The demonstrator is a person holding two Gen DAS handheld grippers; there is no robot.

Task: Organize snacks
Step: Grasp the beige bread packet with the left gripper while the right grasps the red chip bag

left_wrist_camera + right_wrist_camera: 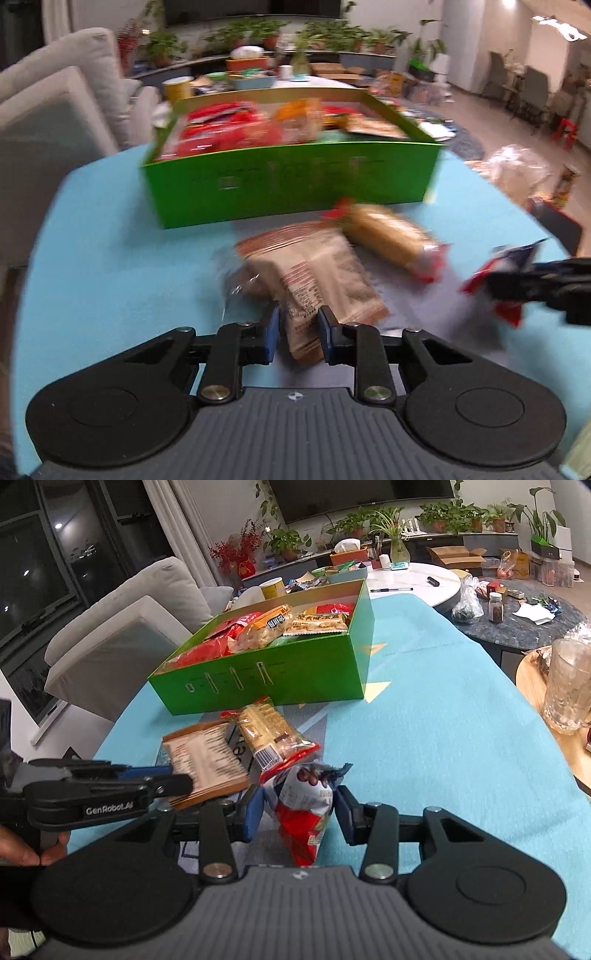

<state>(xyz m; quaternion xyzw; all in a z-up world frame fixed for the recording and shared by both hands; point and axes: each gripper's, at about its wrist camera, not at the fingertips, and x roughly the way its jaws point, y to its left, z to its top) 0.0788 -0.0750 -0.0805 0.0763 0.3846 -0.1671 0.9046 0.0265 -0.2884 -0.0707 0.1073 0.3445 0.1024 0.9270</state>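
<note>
Setting: a living room at night, with potted plants along the far wall, a pale sofa at the left, and a table under a turquoise cloth (424, 709) where we are working.

Item 1. Green box (266, 679), stiff card with straight walls, at the far middle of the cloth. It is already crowded with red, yellow and orange packets, so we judge it the collecting place for the snacks.

Item 2. Tan packet (317, 280), flat, crinkled film with printed text, lying near us in front of the box. Our left gripper (298, 334) has its blue pads pressed onto the packet's near end, jaws drawn in to their narrowest. We take this as the grip for lifting it to the box.

Item 3. Yellow packet (269, 734), a plump pillow of clear film with red crimped ends, lying between the tan packet and the box, touching or overlapping the tan one; not gripped.

Item 4. Red, white and blue packet (304, 812), glossy and creased, standing tilted near the right. Our right gripper (300, 818) holds it, jaws wide with both pads against its puffy sides.

Item 5. A glass mug (567, 686), ribbed and clear, stands on a round wooden tray at the far right, apart from the work.
</note>
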